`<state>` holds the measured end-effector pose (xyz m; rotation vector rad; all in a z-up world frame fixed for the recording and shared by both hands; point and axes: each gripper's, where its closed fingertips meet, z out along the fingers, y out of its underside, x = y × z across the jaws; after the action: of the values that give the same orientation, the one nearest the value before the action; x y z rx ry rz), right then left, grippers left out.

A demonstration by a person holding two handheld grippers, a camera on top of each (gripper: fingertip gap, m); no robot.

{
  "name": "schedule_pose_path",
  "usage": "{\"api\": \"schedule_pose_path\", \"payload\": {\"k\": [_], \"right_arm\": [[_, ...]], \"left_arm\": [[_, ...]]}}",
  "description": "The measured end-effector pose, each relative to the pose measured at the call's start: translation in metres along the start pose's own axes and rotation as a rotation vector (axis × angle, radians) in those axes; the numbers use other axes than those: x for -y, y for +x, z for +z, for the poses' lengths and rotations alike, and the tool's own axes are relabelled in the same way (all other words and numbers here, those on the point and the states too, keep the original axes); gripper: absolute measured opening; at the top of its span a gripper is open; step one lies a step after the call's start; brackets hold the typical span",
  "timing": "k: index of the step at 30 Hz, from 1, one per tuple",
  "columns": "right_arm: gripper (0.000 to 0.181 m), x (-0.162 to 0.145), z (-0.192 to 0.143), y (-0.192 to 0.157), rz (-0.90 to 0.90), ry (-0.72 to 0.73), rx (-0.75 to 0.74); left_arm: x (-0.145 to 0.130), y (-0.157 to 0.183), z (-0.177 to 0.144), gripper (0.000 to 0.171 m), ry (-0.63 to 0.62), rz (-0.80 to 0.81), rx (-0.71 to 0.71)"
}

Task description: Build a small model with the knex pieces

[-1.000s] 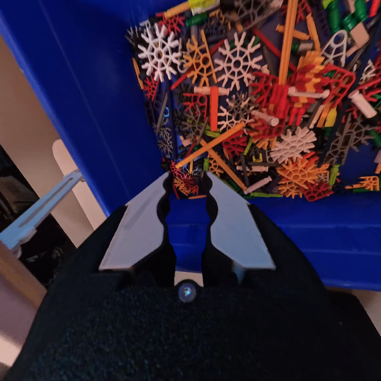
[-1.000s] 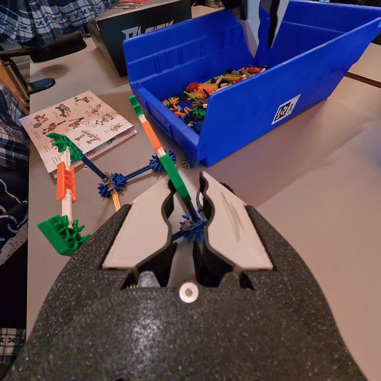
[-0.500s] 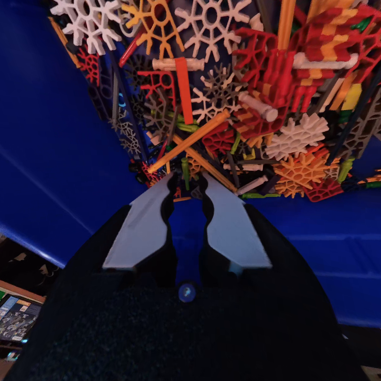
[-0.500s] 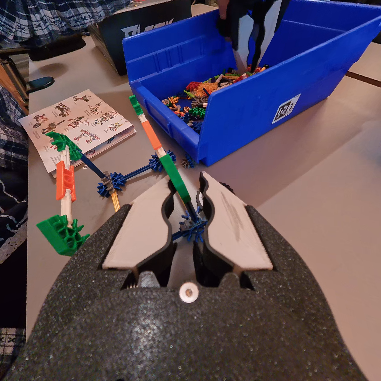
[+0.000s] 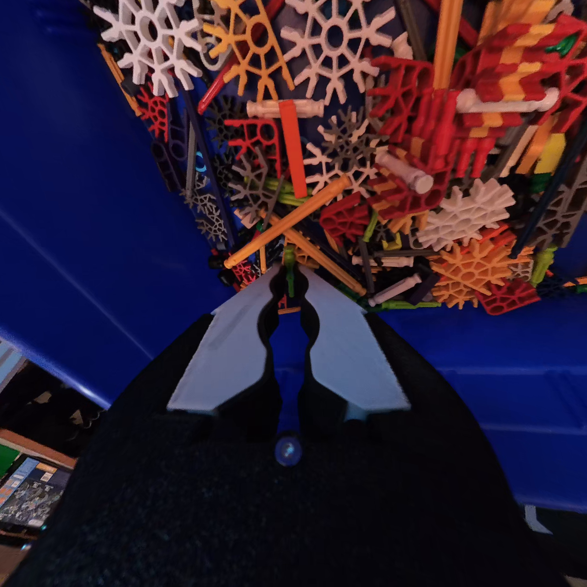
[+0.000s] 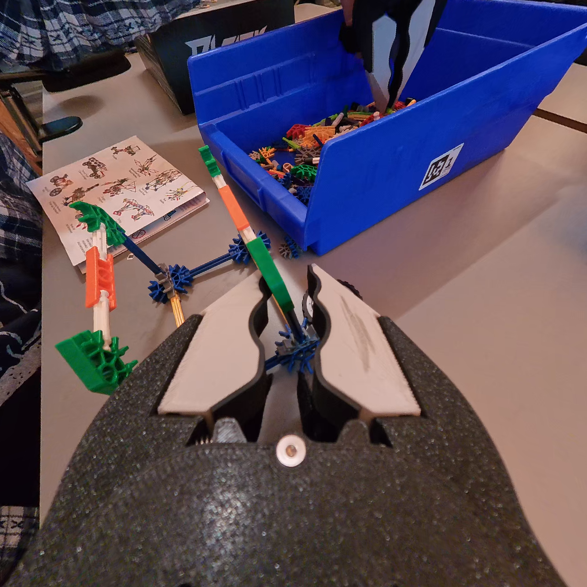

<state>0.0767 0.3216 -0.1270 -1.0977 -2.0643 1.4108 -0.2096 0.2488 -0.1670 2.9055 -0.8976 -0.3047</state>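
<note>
Pinching lime-green rod (image 5: 289, 270) in blue bin (image 5: 95, 190): left hand-held gripper (image 5: 289, 273); right hand-held gripper (image 6: 286, 279) parted, straddling rod-and-connector model (image 6: 266, 273).

Loose parts (image 6: 317, 136) in bin (image 6: 365, 178), booklet (image 6: 120, 187) left of bin, built frame (image 6: 171, 279) before both, on table (image 6: 476, 301)

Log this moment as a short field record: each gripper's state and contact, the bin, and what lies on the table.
left gripper: inside the blue bin, tips nearly closed around a lime green rod at the edge of the toy parts pile
right gripper: open, straddling the toy frame on the table, blue connector between its fingers
booklet: flat on the table, left of the bin
black box: behind the bin
</note>
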Motion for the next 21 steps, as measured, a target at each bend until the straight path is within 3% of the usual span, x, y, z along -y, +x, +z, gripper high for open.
{"api": "schedule_pose_path", "payload": {"k": [12, 21], "right_arm": [[0.02, 0.0, 0.0, 0.0, 0.003, 0.002, 0.001], [0.02, 0.0, -0.001, 0.0, 0.002, 0.002, 0.0]], "left_arm": [[0.019, 0.022, -0.041, 0.004, 0.133, 0.031, -0.015], [0.033, 0.048, -0.043, 0.004, 0.132, 0.1, -0.072]]}}
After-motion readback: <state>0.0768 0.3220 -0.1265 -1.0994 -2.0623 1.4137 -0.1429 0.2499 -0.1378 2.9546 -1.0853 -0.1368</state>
